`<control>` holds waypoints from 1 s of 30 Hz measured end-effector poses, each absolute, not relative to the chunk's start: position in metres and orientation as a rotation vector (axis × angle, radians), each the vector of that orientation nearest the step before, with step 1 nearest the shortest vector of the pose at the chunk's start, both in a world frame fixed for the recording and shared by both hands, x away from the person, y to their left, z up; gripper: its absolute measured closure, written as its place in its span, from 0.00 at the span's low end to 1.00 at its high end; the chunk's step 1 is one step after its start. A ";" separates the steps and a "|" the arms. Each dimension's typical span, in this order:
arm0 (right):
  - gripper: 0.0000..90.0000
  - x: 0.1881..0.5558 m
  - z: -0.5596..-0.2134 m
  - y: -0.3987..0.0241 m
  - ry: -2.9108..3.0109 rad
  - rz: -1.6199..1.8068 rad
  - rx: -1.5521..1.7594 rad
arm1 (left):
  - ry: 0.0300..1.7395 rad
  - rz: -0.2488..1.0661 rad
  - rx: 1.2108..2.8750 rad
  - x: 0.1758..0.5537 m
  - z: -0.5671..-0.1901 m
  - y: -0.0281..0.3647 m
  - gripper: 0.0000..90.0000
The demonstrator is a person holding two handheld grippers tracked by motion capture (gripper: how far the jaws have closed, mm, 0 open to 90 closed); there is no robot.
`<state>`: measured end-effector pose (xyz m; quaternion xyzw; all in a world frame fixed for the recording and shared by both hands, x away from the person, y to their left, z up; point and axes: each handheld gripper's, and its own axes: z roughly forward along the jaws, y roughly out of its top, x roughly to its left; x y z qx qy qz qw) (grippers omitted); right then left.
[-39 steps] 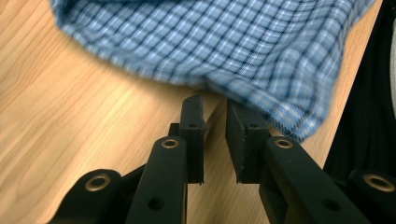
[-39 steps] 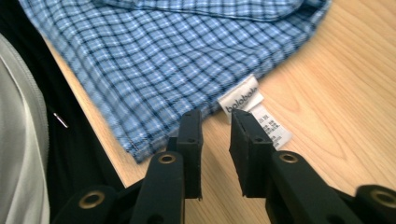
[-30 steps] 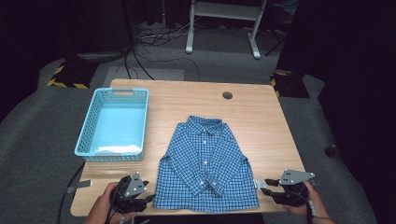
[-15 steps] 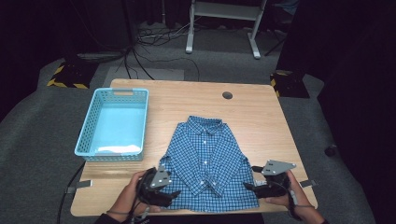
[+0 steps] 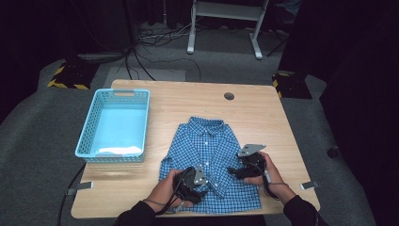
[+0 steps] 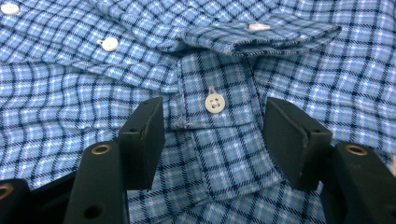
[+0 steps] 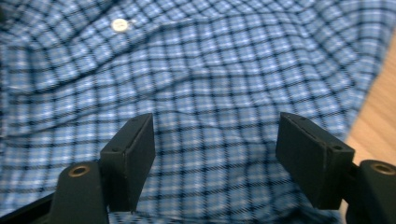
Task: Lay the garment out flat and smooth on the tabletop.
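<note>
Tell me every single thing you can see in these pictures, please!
shirt: one, blue checked with white buttons, lying flat on the near middle of the table
basket: one, light blue plastic, on the left part of the table, apart from the shirt
table: one, light wood, with a small round hole near its far edge
metal frame: one, white, on the floor beyond the table
cables: several, black, on the grey floor behind the table
left gripper: one, black, jaws open over the shirt's buttoned cuff, low on the shirt
right gripper: one, black, jaws open over the shirt's right side
hands: two, each holding a gripper, at the table's near edge
</note>
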<state>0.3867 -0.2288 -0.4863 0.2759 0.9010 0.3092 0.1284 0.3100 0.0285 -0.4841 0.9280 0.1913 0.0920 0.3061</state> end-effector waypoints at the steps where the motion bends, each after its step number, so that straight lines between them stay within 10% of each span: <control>1: 0.33 0.388 -0.486 -0.231 2.619 0.900 0.810 | 0.490 0.237 2.460 0.311 -0.483 0.028 0.49; 10: 0.37 0.398 -0.488 -0.249 2.603 0.936 0.881 | 0.461 0.279 2.454 0.317 -0.477 0.023 0.93; 30: 0.37 0.406 -0.487 -0.264 2.568 0.903 0.919 | 0.481 0.321 2.364 0.318 -0.457 0.039 0.95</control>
